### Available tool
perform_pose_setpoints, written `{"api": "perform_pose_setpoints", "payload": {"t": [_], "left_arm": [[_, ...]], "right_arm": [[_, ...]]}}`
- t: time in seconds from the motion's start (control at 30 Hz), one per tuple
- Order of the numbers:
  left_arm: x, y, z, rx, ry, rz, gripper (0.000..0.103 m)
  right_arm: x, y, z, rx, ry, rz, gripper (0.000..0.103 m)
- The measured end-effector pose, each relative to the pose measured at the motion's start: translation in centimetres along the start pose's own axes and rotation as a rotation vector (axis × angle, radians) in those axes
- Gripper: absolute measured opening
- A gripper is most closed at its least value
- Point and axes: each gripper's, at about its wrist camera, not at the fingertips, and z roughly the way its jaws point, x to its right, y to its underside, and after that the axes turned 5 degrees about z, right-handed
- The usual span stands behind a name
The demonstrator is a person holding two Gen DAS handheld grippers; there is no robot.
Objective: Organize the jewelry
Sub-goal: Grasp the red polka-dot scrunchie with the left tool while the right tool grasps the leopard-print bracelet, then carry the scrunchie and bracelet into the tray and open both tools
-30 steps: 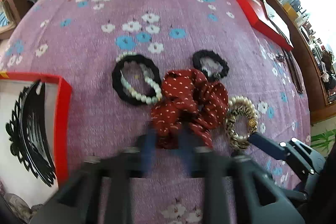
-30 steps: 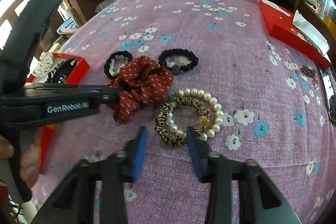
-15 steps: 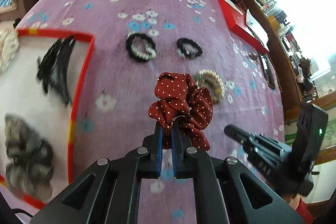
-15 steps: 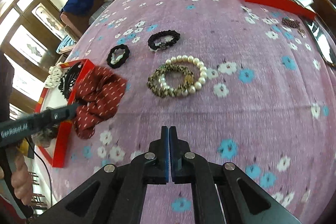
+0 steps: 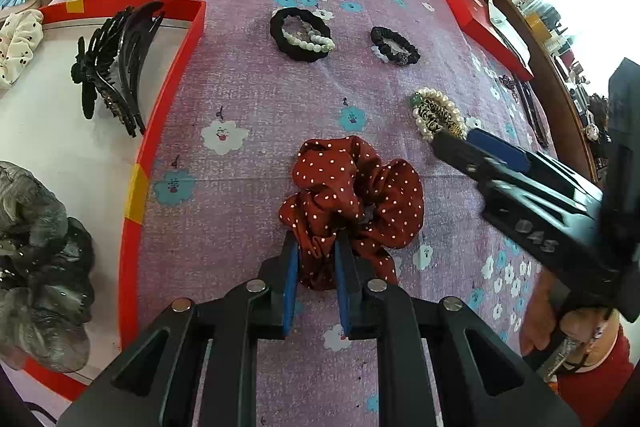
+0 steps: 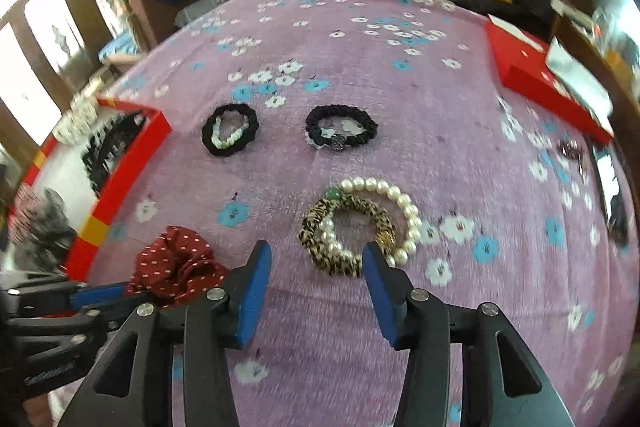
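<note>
Scrunchie (image 5: 352,203), red with white dots, sits bunched on the purple flowered bedspread (image 5: 248,75), its near fold between the blue pads of the left gripper (image 5: 316,267). Pads are pressed into the cloth from both sides, so it reads as pinched, though the gap is wider than a tight clamp. Red tray (image 5: 160,131) lies to the left of the scrunchie, near but apart; it already holds a black hair claw (image 5: 116,67) and a grey scrunchie (image 5: 40,259). My guess: the carry goes sideways left over the red rim.

Right gripper (image 6: 316,283) has fingers spread wide, holding nothing. Pearl and leopard bracelets (image 6: 360,223) lie straight ahead of it, just past the fingertips; the right pad touches or nearly touches the ring's near edge. Ring lies flat, no clear long axis. Right gripper is far nearer to it than left.

Two black hair ties (image 6: 230,131) (image 6: 340,131) lie further back, well apart from both grippers.
</note>
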Motion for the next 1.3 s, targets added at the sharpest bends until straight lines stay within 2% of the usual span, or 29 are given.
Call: {"api": "perform_pose_setpoints", "payload": {"t": [0.07, 0.13, 0.17, 0.23, 0.5, 0.7, 0.9, 1.1, 1.3], "left_arm": [[0.1, 0.1, 0.2, -0.005, 0.001, -0.001, 0.015], [0.3, 0.1, 0.2, -0.011, -0.002, -0.002, 0.015], [0.3, 0.2, 0.2, -0.012, -0.001, -0.003, 0.013], [0.6, 0.4, -0.3, -0.008, 0.009, -0.001, 0.008], [1.5, 2.2, -5.2, 0.056, 0.078, 0.03, 0.008], [0.0, 2.9, -9.0, 0.099, 0.102, 0.021, 0.008], [-4.7, 3.4, -12.7, 0.151, 0.068, -0.045, 0.008], [-12.7, 3.3, -16.0, 0.204, -0.06, -0.182, 0.008], [-19.4, 3.0, -17.9, 0.233, -0.13, -0.28, 0.008]], "right_arm": [[-0.4, 0.1, 0.6, -0.003, 0.03, -0.039, 0.035], [-0.6, 0.3, 1.3, -0.022, 0.054, -0.063, 0.01], [-0.4, 0.4, 1.5, -0.035, 0.054, -0.058, 0.005], [0.0, 0.6, 1.3, -0.038, 0.047, -0.034, 0.005], [3.3, 1.2, -3.7, 0.012, -0.046, 0.193, 0.004], [3.3, 2.0, -6.3, 0.026, -0.111, 0.298, 0.005], [-0.2, 1.0, -7.3, 0.041, -0.195, 0.311, 0.005], [-5.8, -1.4, -7.1, 0.049, -0.299, 0.272, 0.005], [-11.7, -3.9, -6.3, 0.049, -0.37, 0.215, 0.005]]}}
